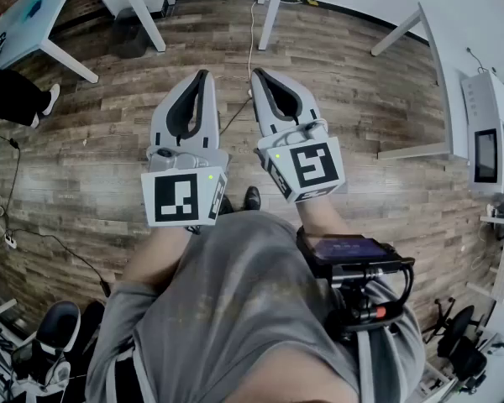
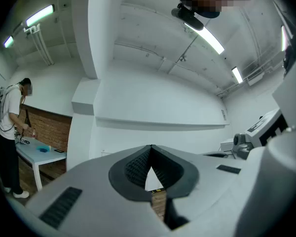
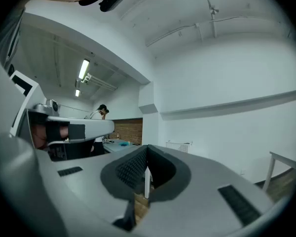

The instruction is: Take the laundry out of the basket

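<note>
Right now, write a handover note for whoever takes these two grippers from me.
Left grey two-jaw gripper: jaws shut, nothing between them, held out in front of the person.
Right grey two-jaw gripper: jaws shut, empty, close beside the left one.
Job's things: no laundry basket or laundry shows in any view. Below the grippers lies brown wood-plank floor.
Done: nothing that shows.
Left: find the basket, then take the laundry out.

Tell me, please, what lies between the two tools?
In the head view, only wood floor crossed by a thin cable lies between the left tool and right tool.
</note>
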The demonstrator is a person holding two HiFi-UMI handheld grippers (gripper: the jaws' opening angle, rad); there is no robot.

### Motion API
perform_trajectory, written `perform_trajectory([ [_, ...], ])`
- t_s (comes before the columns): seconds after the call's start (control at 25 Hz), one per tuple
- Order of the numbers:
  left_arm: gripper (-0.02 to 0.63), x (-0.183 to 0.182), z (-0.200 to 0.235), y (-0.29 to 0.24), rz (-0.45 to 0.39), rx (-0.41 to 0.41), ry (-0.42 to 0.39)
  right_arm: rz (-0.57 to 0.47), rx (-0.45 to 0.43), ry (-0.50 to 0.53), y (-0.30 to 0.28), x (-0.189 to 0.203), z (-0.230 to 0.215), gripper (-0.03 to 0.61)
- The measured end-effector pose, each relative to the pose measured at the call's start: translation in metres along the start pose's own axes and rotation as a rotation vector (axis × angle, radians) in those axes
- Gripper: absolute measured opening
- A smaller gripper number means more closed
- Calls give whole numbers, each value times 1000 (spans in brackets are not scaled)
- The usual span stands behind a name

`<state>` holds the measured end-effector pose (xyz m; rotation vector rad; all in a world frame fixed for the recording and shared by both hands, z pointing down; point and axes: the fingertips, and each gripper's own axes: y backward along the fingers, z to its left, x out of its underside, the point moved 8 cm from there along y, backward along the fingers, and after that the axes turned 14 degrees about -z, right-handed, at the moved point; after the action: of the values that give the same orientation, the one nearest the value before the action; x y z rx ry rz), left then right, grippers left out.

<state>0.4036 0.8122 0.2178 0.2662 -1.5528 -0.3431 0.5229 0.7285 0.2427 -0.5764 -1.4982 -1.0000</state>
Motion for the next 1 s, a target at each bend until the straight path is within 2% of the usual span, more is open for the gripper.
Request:
perform_trajectory([
  [0.24,8,-1,21,-1,-7,12,0,2,13,2,-15,3,11,8],
  [0.76,8,10,70,8,-4,-30,48,23,24,-12,-43,16,31,8],
  [1.0,8,23,79,1,16,-44,57,42,32,-23,-53,29,23,8],
])
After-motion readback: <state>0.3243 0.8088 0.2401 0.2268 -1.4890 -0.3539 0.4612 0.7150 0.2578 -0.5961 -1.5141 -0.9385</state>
